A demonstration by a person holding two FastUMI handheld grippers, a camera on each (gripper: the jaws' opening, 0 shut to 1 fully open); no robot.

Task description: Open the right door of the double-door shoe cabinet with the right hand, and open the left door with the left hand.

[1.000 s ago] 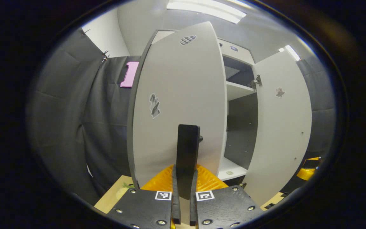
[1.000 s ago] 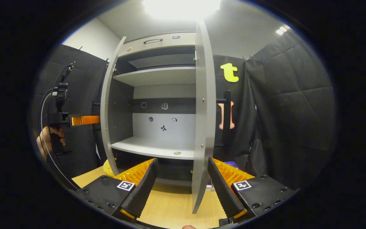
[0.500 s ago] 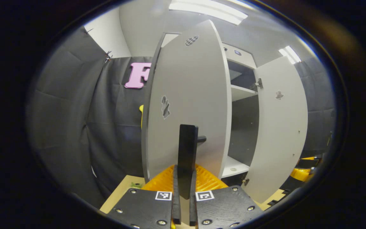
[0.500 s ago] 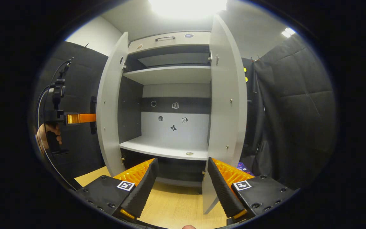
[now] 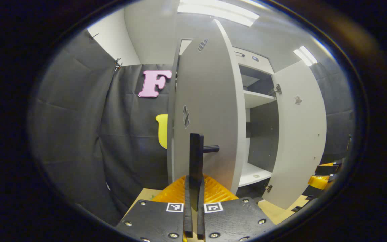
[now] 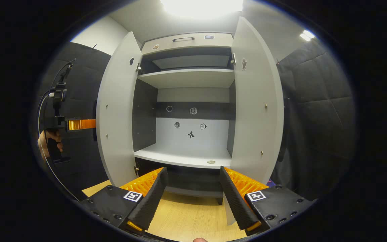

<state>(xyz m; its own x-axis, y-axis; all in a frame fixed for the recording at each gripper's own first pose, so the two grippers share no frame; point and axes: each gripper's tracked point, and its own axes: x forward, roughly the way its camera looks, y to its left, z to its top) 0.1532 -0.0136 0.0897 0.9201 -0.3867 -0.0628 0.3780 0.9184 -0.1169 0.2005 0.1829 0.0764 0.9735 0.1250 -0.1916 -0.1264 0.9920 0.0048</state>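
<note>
The grey shoe cabinet (image 6: pixel 186 77) stands with both doors swung out. In the left gripper view, my left gripper (image 5: pixel 194 193) is shut on the black bar handle (image 5: pixel 196 154) of the left door (image 5: pixel 207 111), seen nearly edge-on. The right door (image 5: pixel 301 134) hangs open further right. In the right gripper view, my right gripper (image 6: pixel 191 181) is open and holds nothing. It sits in front of the cabinet's lower shelf (image 6: pixel 183 156), between the left door (image 6: pixel 118 111) and the right door (image 6: pixel 257 107). The left gripper (image 6: pixel 79 124), held by a hand (image 6: pixel 47 143), reaches behind the left door.
A light wooden floor (image 6: pixel 186 218) lies in front of the cabinet. Black cloth walls (image 5: pixel 79 117) close in on both sides. A cable (image 6: pixel 44 134) loops from the left gripper's handle. Small stickers dot the cabinet's back panel (image 6: pixel 190 129).
The left door has swung further open with my left gripper on its handle. The right door has also swung wider, away from my open right gripper, showing more of its inner face.
</note>
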